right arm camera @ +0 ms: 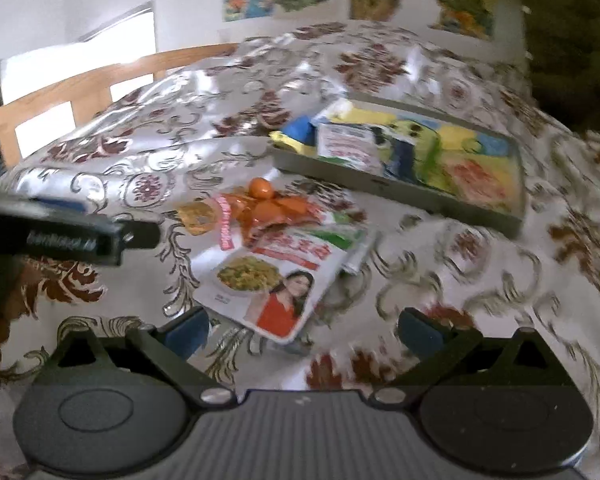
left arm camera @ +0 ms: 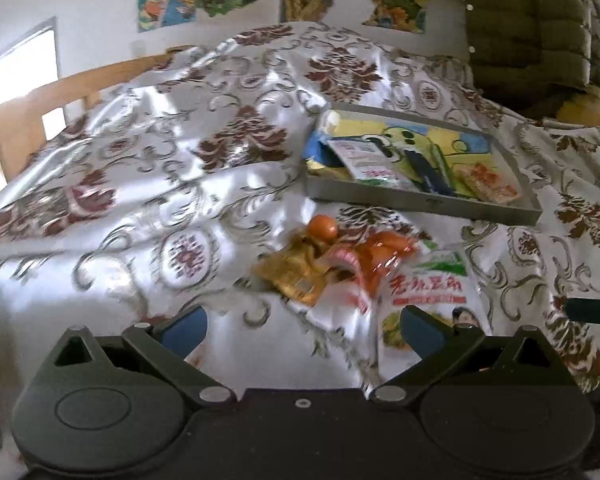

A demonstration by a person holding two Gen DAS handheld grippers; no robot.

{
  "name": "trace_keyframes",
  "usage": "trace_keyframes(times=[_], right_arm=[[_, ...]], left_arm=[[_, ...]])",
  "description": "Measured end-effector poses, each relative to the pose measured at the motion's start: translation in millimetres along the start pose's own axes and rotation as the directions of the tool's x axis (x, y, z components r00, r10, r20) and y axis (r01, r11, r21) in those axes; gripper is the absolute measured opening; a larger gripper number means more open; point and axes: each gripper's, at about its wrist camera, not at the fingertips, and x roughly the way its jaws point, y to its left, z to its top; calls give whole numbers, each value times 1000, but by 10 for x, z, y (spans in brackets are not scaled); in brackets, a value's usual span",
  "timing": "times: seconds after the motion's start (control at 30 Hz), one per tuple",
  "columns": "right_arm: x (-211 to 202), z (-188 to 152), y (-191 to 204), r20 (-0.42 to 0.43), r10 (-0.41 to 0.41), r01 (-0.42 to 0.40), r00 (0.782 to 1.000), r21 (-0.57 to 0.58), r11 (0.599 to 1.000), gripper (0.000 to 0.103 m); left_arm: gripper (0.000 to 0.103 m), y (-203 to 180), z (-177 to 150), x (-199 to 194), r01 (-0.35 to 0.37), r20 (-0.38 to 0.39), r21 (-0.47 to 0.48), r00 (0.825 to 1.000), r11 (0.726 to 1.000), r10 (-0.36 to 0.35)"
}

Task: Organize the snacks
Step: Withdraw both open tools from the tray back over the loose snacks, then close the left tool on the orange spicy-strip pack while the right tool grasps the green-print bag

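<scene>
A grey tray [left arm camera: 420,202] [right arm camera: 396,190] with a colourful picture base lies on the patterned cloth and holds several snack packets. In front of it lies a loose pile: a small orange ball [left arm camera: 322,227] [right arm camera: 260,188], an orange packet [left arm camera: 384,254] [right arm camera: 278,212], a yellow packet [left arm camera: 292,276] [right arm camera: 196,218] and a large white packet [left arm camera: 432,288] [right arm camera: 268,280] with red writing. My left gripper [left arm camera: 304,330] is open, just short of the pile. My right gripper [right arm camera: 304,330] is open too, its left finger by the white packet's near corner. The left gripper [right arm camera: 68,232] shows at the left of the right wrist view.
A shiny white cloth [left arm camera: 140,184] with dark red motifs covers the surface in folds. A wooden rail [left arm camera: 40,100] runs along the far left, with posters on the wall behind. A dark green quilted jacket [left arm camera: 532,20] hangs at the far right.
</scene>
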Motion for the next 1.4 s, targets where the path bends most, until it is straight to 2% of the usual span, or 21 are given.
trace_keyframes(times=[0.1, 0.27, 0.4, 0.57, 0.67, 0.7, 0.83, 0.87, 0.93, 1.0, 1.07, 1.1, 1.17, 1.33, 1.4], right_arm=[[164, 30, -46, -1, 11, -11, 1000, -28, 1000, 103], [381, 29, -150, 11, 51, -51, 999, -11, 999, 103], [466, 27, -230, -2, 116, -115, 993, 48, 992, 102], [522, 2, -335, -34, 182, -177, 983, 124, 976, 101], [583, -29, -393, -49, 221, -211, 974, 165, 963, 94], [593, -32, -400, -47, 224, -214, 973, 169, 962, 92], [621, -32, -412, -41, 233, -222, 972, 176, 959, 77], [622, -27, -413, -38, 235, -225, 971, 180, 958, 75], [611, -19, -415, -30, 239, -229, 970, 193, 954, 70], [601, -10, -435, -17, 238, -230, 971, 207, 951, 60], [594, -6, -475, 2, 244, -237, 970, 235, 943, 55], [588, -4, -498, 13, 251, -246, 968, 251, 936, 47], [572, -4, -556, 44, 267, -268, 963, 286, 920, 42], [610, 17, -652, 107, 298, -317, 948, 320, 893, 42], [671, 21, -675, 109, 314, -332, 943, 333, 882, 45]], left_arm=[[102, -21, 138, 156, 51, -18, 25, 999, 998, -51], [102, -127, 390, 426, 127, -48, 118, 991, 985, -122], [102, -259, 535, 686, 216, -106, 175, 974, 960, -200], [102, -385, 621, 1002, 283, -186, 221, 952, 933, -245], [101, -408, 631, 1177, 292, -230, 235, 943, 927, -239], [98, -407, 628, 1214, 292, -241, 238, 942, 926, -235], [78, -374, 637, 1307, 319, -282, 218, 925, 922, -253], [75, -374, 639, 1325, 313, -290, 222, 925, 923, -244], [61, -379, 643, 1360, 298, -299, 241, 928, 924, -222], [61, -376, 647, 1378, 305, -310, 244, 924, 920, -223], [60, -379, 658, 1390, 310, -317, 246, 921, 918, -227], [59, -380, 667, 1400, 315, -322, 243, 918, 918, -230], [58, -368, 695, 1430, 327, -337, 228, 910, 917, -241], [61, -306, 760, 1549, 359, -390, 162, 879, 919, -274], [61, -296, 769, 1575, 358, -396, 146, 875, 922, -278]])
